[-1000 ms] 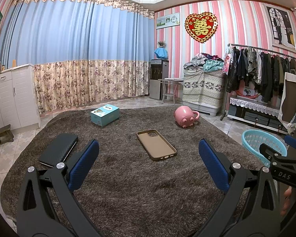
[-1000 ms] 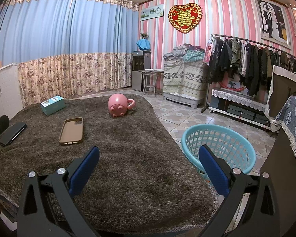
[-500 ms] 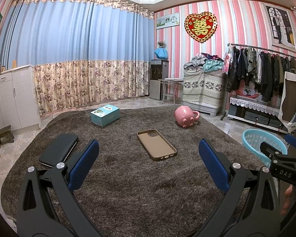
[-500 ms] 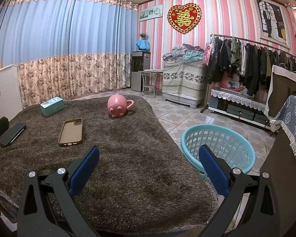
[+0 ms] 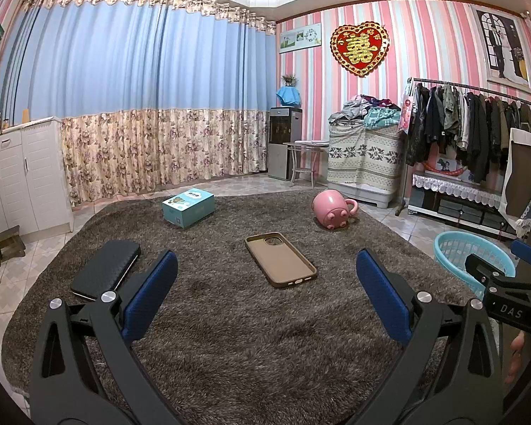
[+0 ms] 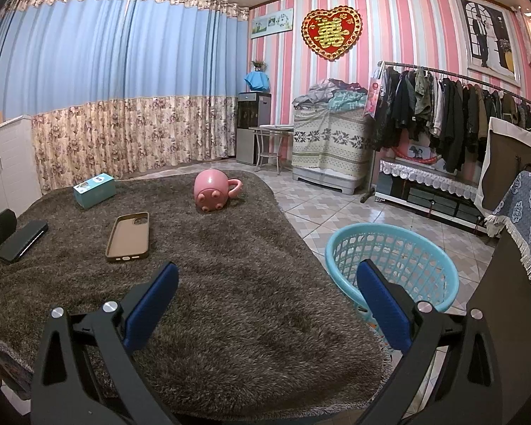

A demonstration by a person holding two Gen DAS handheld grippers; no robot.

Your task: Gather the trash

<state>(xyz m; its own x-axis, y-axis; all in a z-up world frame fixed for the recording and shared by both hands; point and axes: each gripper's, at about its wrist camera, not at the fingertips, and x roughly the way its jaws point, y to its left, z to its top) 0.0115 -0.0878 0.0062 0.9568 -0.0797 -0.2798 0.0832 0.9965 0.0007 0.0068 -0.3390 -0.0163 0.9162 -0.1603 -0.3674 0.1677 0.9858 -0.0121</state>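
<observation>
left claw (image 5: 265, 294) spread, right claw (image 6: 265, 294) spread, perhaps empty

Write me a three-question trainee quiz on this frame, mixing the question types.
1. True or false: the pink mug stands upright on the rug.
2. Which lies nearest the left gripper? A) teal box B) black case C) the pink mug
3. Fill in: the turquoise basket sits off the rug on the ____ floor.

Key:
1. False; it lies tipped over with its handle to the right.
2. B
3. Tiled. Both the left gripper and the right gripper are open, fingers holding nothing; the brown phone case lies untouched mid-rug.
</observation>
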